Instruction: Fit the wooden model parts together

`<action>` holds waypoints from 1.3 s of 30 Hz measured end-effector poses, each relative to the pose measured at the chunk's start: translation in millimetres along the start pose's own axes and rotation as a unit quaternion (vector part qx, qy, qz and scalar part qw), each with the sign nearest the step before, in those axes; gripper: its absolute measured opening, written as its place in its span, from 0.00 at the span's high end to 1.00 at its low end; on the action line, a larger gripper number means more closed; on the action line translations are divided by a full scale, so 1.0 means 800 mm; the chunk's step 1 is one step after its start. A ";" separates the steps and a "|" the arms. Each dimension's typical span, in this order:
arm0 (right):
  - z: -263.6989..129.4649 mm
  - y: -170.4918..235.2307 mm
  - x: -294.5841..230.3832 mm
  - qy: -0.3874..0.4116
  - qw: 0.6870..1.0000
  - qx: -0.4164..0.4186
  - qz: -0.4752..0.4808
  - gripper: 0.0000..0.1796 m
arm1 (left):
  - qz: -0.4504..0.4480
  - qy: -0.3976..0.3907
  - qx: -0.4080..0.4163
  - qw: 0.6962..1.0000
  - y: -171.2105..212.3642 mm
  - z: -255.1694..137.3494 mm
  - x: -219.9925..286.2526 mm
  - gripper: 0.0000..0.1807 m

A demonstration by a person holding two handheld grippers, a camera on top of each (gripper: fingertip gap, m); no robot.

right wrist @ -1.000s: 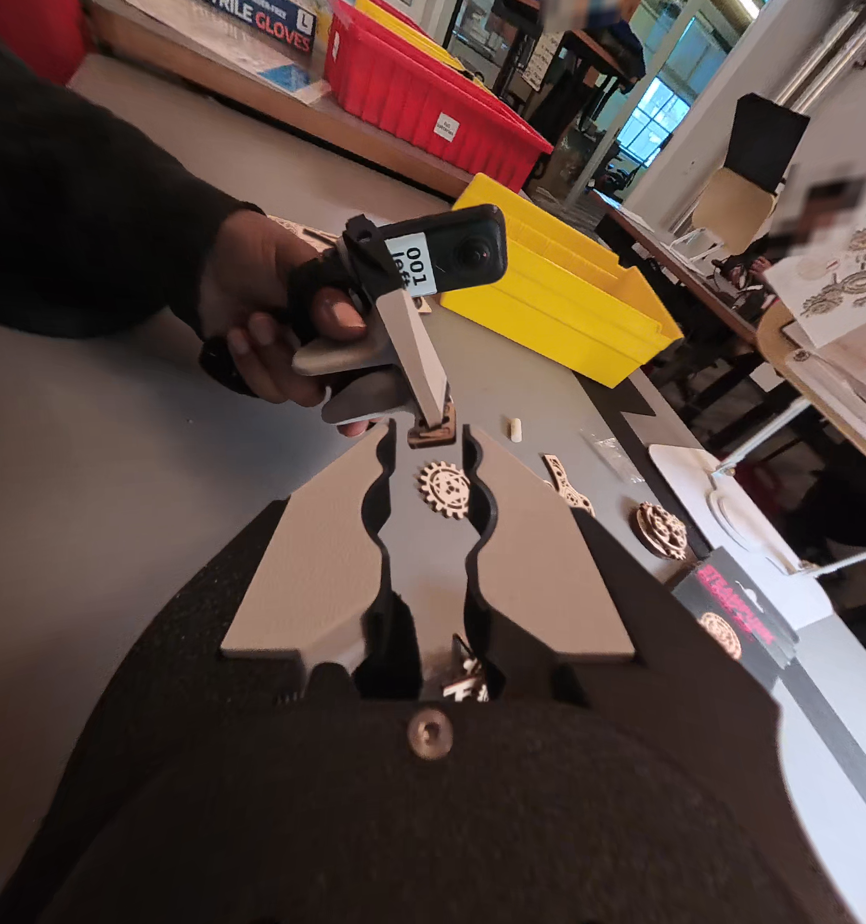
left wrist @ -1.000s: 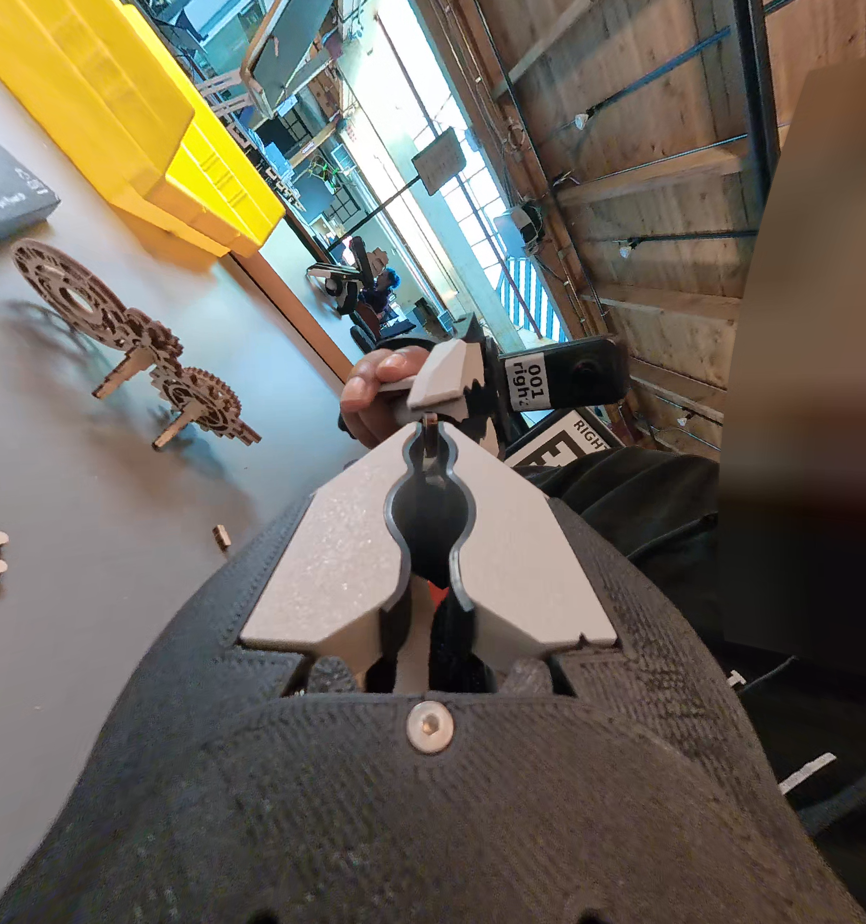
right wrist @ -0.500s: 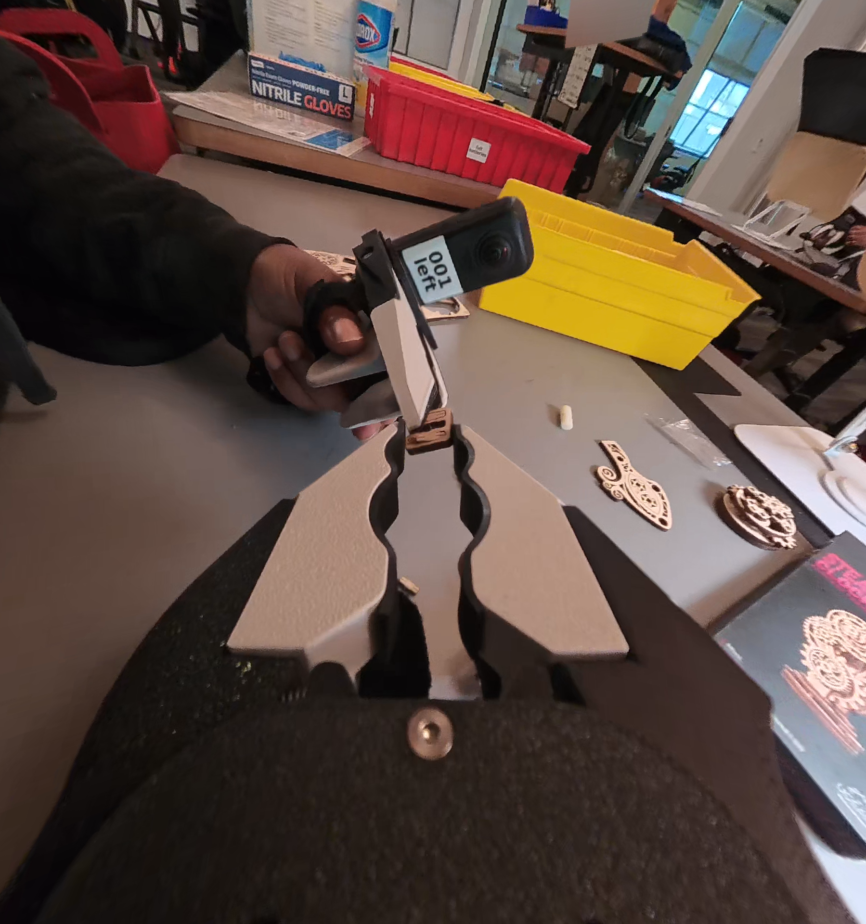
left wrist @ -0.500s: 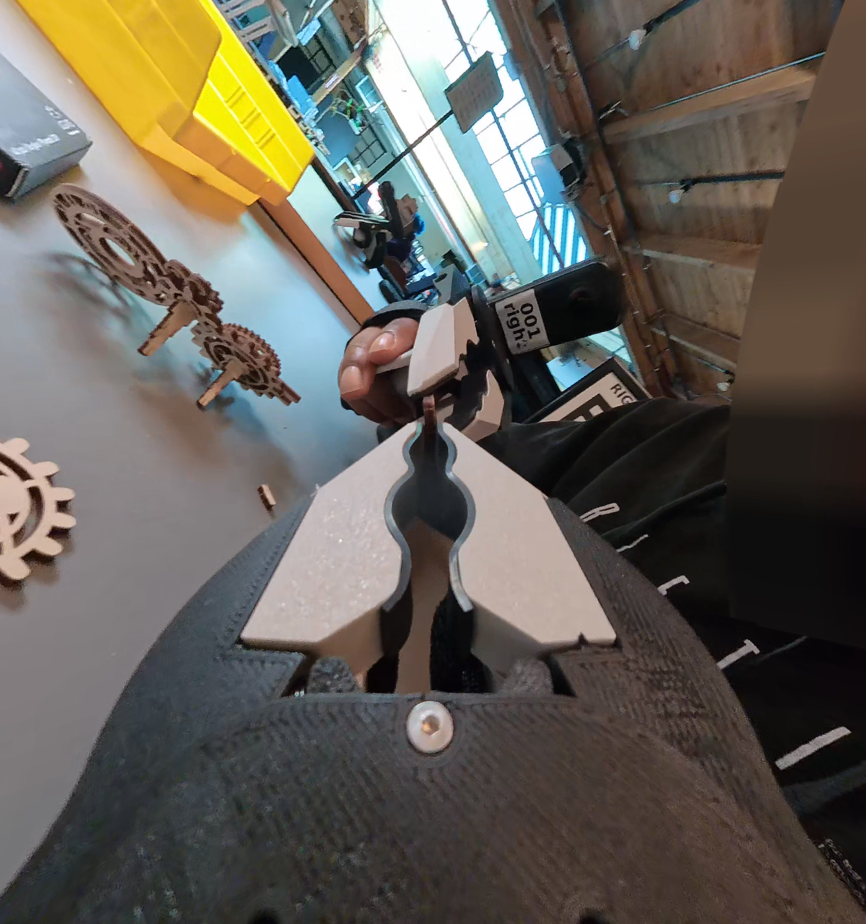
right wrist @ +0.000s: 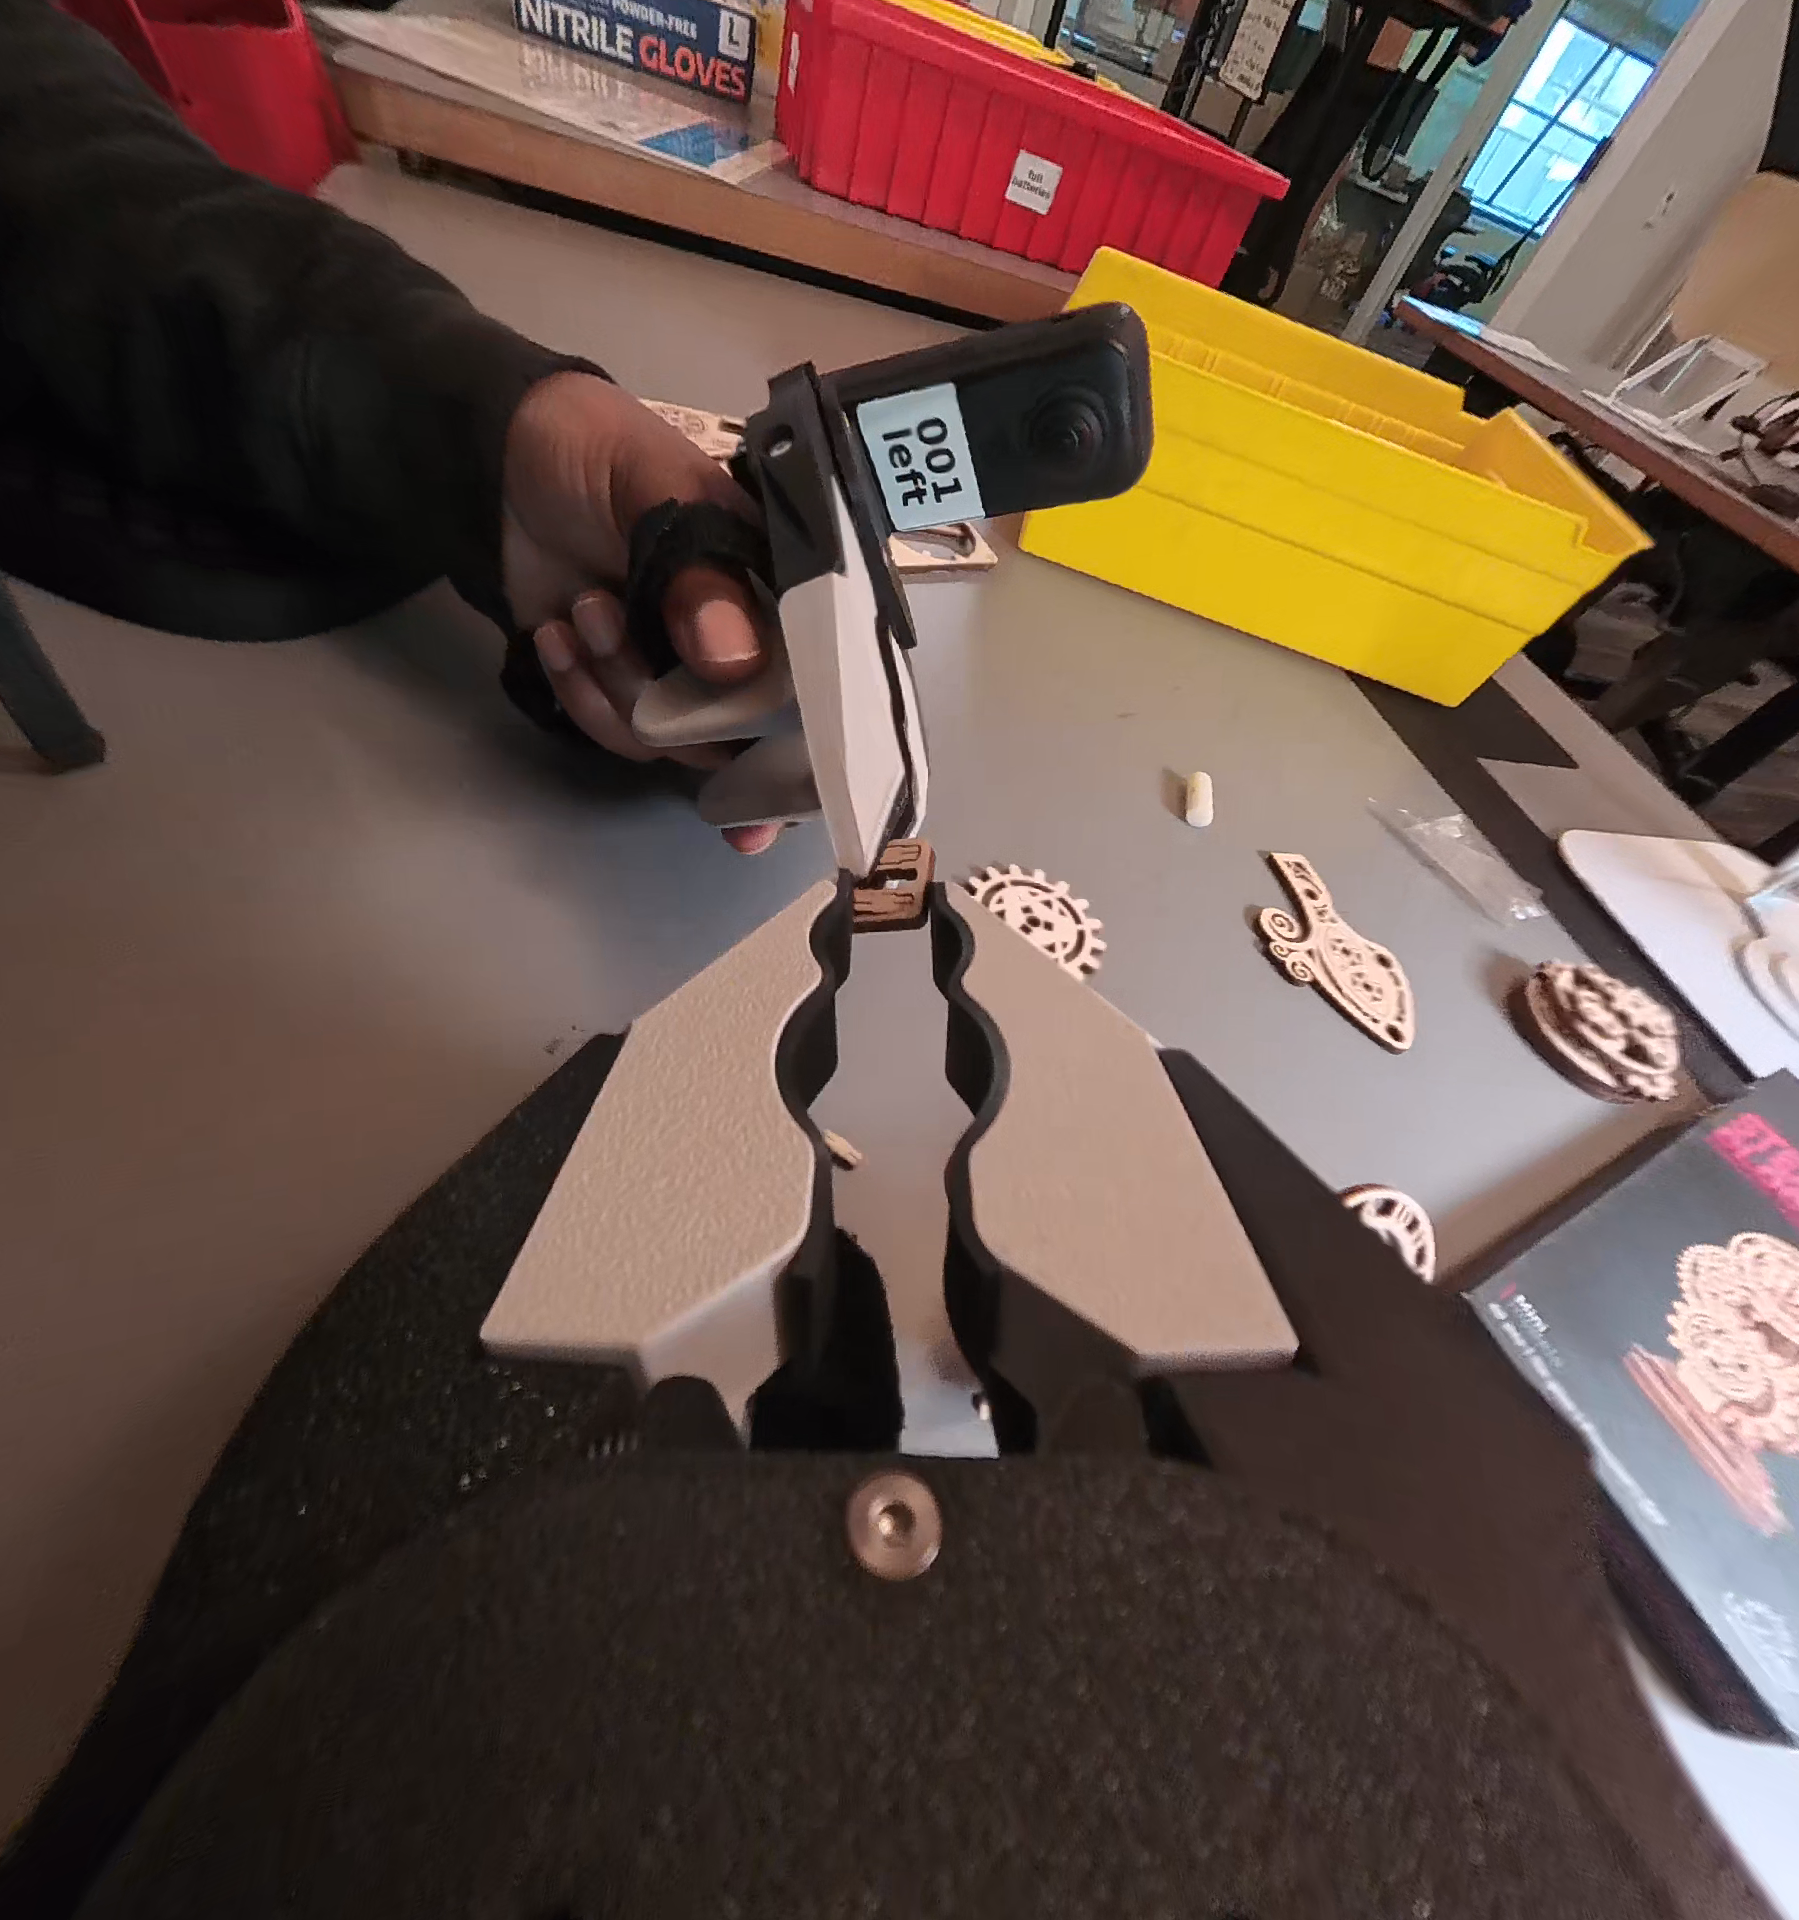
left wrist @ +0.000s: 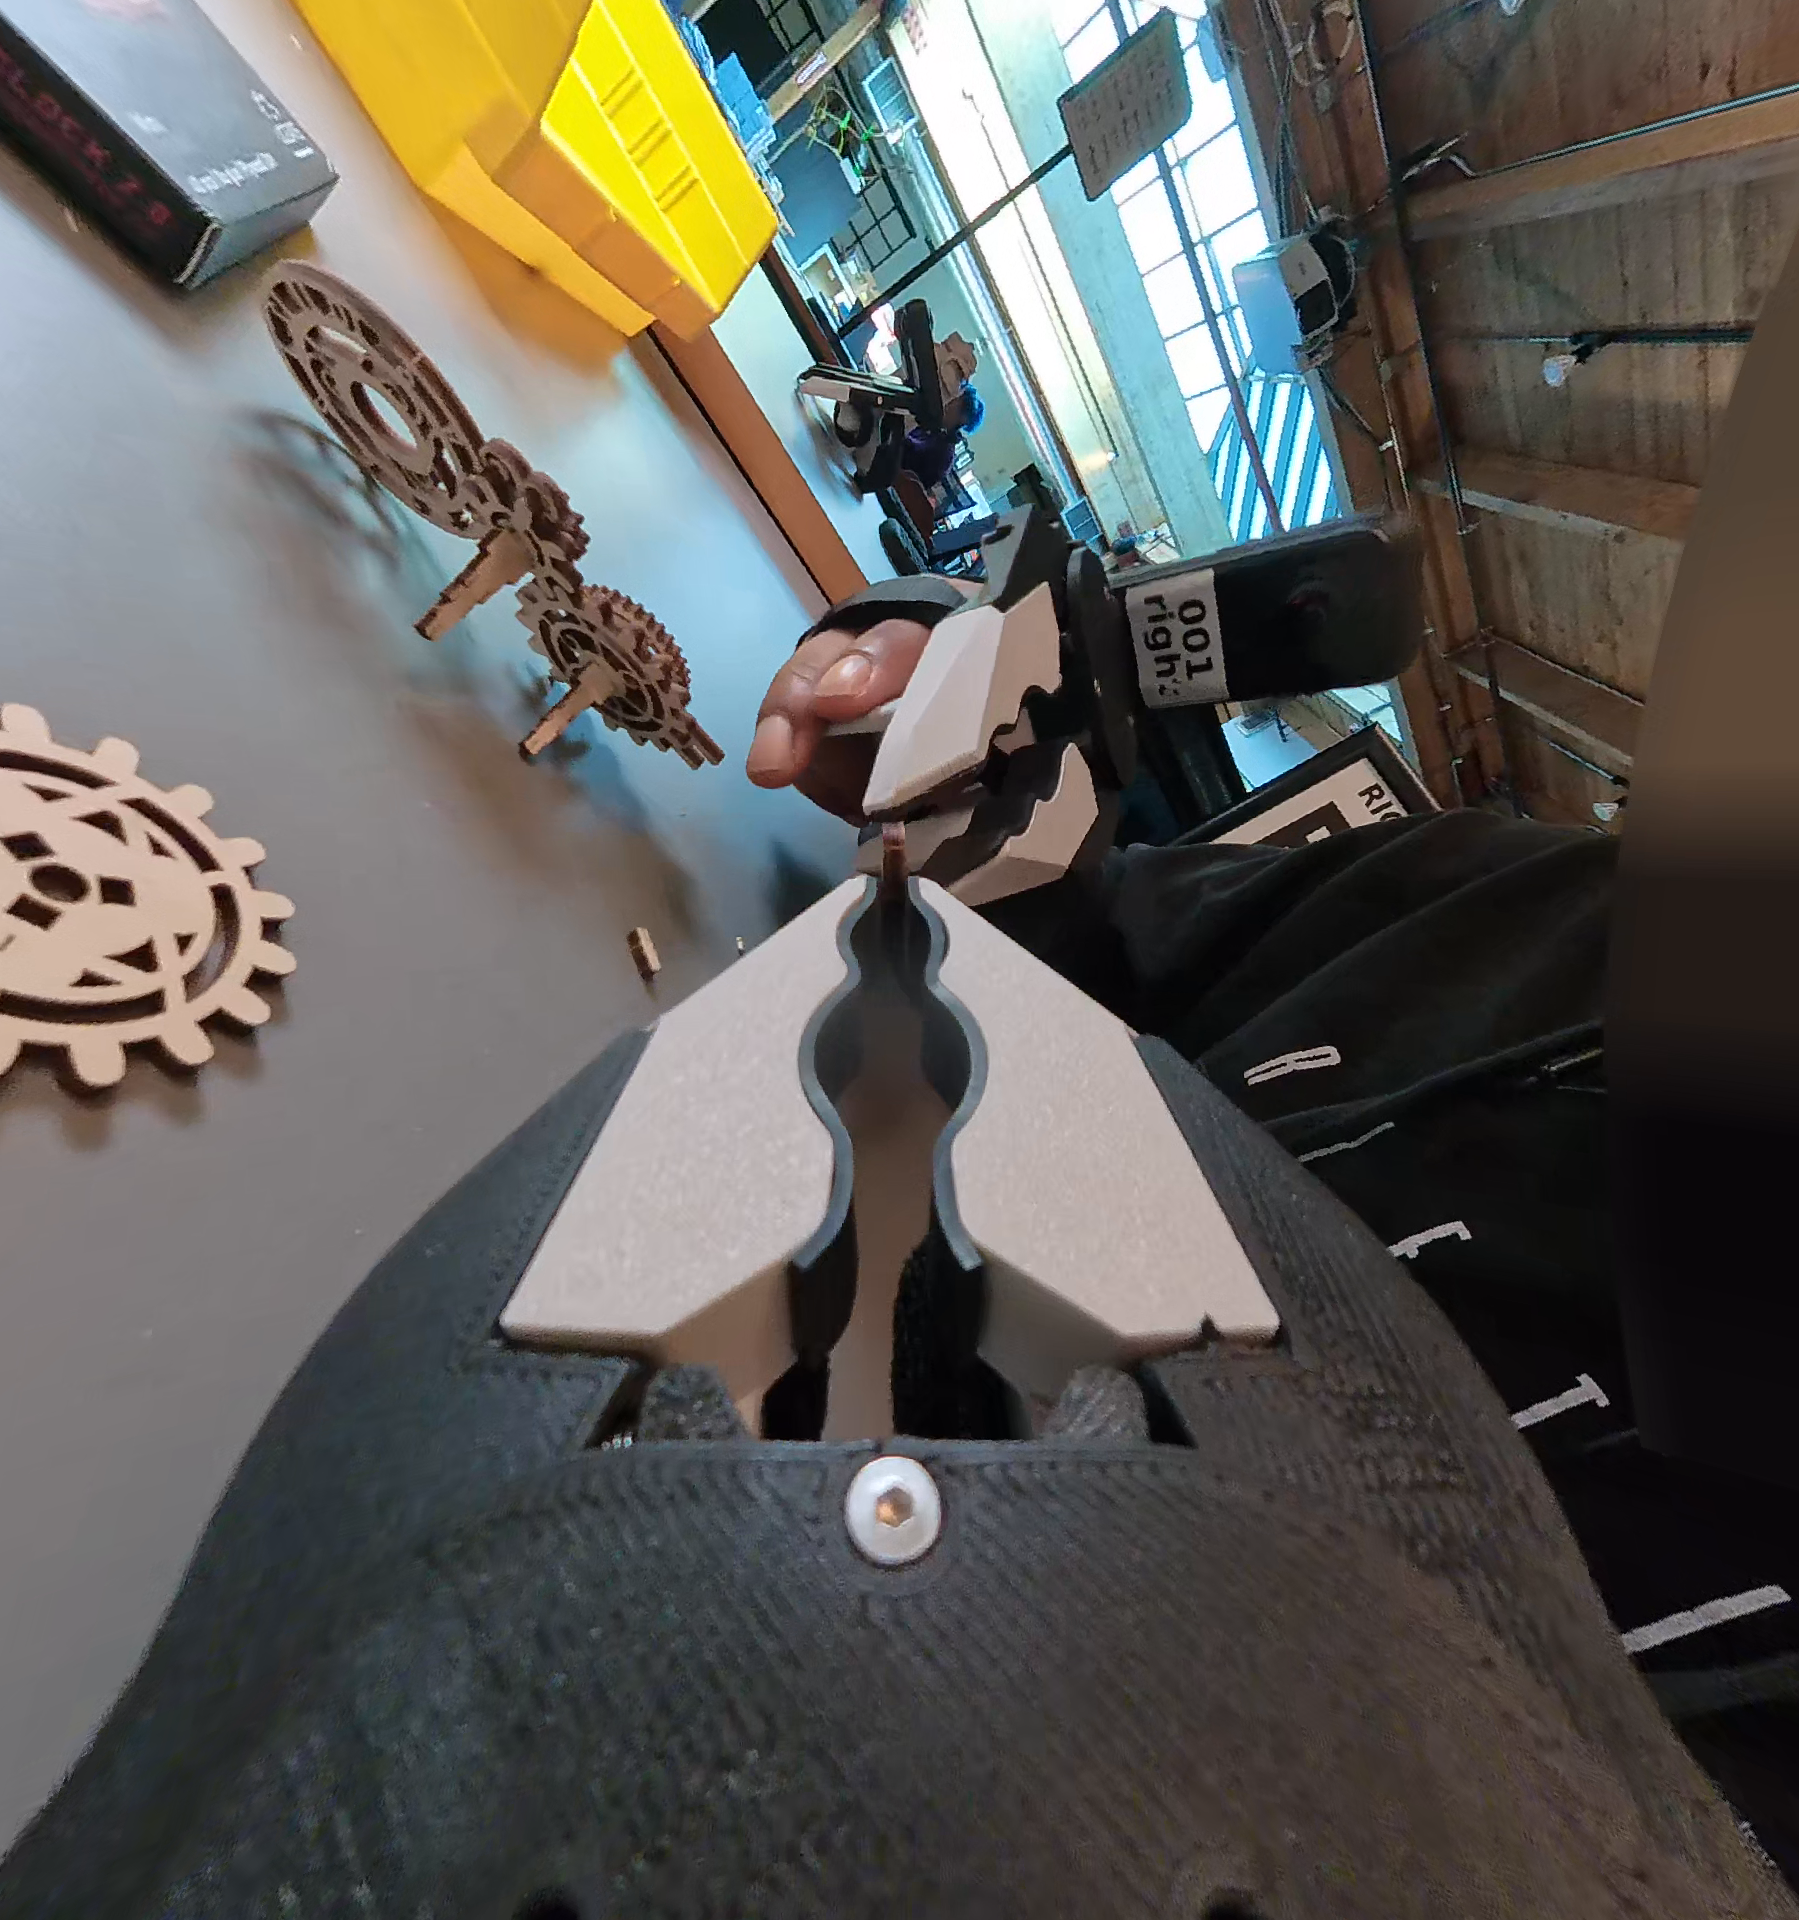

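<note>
A small brown wooden piece (right wrist: 890, 888) with a slot is held in the air above the grey table (right wrist: 251, 935). My left gripper (left wrist: 893, 883) is shut on it; in the left wrist view the piece (left wrist: 893, 847) shows edge-on, sticking out past the tips. In the right wrist view the left gripper (right wrist: 879, 847) comes down from above onto the piece's upper edge. My right gripper (right wrist: 890, 906) has its two pads against the piece's left and right sides. It also shows in the left wrist view (left wrist: 910, 816), its fingers above and below the piece's tip.
On the table lie a light gear (right wrist: 1035, 920), an ornate flat part (right wrist: 1336, 966), a round gear stack (right wrist: 1601, 1029), a white peg (right wrist: 1198, 798) and a black box (right wrist: 1705, 1351). A yellow bin (right wrist: 1342, 520) stands behind. A large light gear (left wrist: 74, 904) and a dark gear assembly (left wrist: 521, 551) lie nearby. My two grippers' fingertips are within a few centimetres of each other.
My right gripper's jaws have narrowed from well apart until the pads meet the sides of the small wooden piece. My left gripper stayed shut on the piece; both hands shifted a little.
</note>
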State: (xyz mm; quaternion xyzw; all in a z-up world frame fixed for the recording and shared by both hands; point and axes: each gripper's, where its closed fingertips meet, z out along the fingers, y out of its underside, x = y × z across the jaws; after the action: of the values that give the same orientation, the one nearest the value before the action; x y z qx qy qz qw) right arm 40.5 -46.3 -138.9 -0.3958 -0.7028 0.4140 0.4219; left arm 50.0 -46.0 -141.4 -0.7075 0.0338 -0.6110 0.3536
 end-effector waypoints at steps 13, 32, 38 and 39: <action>0.002 0.000 -0.005 0.037 0.993 -0.030 -0.109 0.94 | -0.025 0.008 -0.015 1.000 0.005 -0.003 -0.001 0.99; 0.005 0.004 -0.003 0.032 0.997 -0.024 -0.060 0.95 | -0.005 -0.021 -0.015 1.000 0.003 -0.008 -0.009 0.99; 0.008 0.009 -0.003 0.049 0.993 -0.046 -0.095 0.95 | -0.017 -0.024 -0.010 1.000 0.003 -0.009 -0.012 1.00; 0.008 0.010 -0.003 0.051 0.992 -0.049 -0.100 0.95 | -0.018 -0.026 -0.010 0.999 0.003 -0.009 -0.013 1.00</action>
State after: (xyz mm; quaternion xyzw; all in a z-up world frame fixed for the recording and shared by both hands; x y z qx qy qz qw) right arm 36.8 -47.5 -148.6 -0.3648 -0.7358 0.3138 0.4764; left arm 41.9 -46.1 -151.2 -0.7270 0.0180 -0.5984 0.3362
